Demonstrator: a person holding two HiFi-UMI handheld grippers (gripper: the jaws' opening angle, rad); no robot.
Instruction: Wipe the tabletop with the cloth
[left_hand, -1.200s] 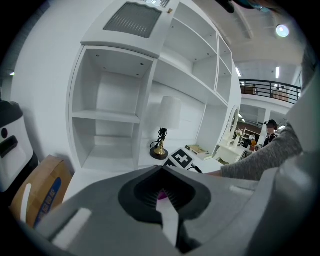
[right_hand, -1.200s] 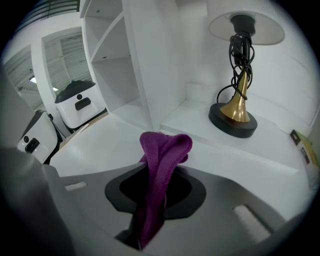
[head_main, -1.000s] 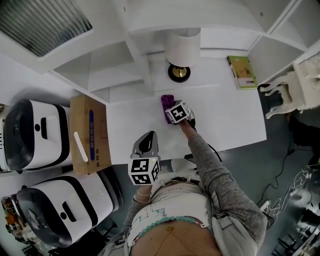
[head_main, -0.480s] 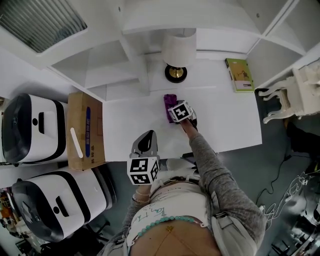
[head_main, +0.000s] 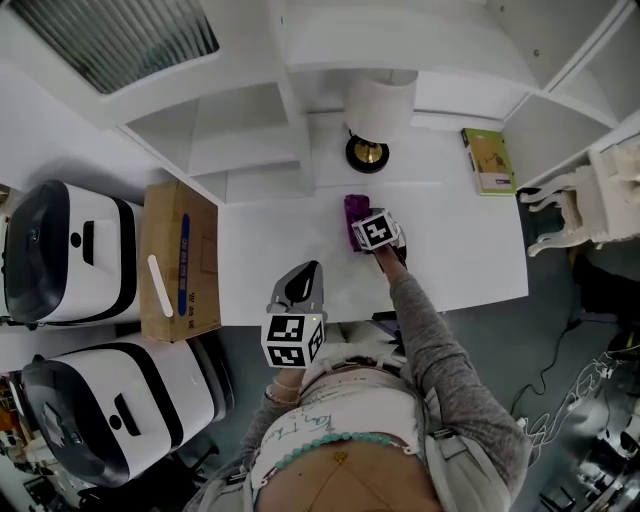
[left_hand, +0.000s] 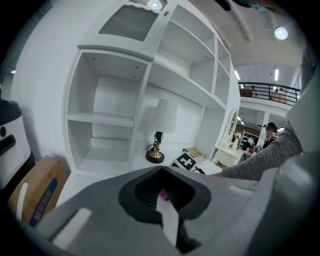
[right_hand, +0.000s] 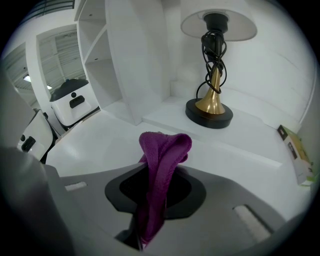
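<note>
White tabletop (head_main: 460, 250) had a closed cardboard box (head_main: 180, 260) at its left edge, w/ a white strip on the lid. Purple knit cloth (right_hand: 162, 150), bunched in a fold, lay mid-table, long axis pointing at the lamp (head_main: 368, 150). Right gripper (right_hand: 152, 200) clenched its near end; left gripper (left_hand: 167, 215) was closed on nothing.

Lower end of cloth (right_hand: 162, 160) out of sight inside right claw (right_hand: 149, 222); print on book (right_hand: 296, 152) illegibly small.
</note>
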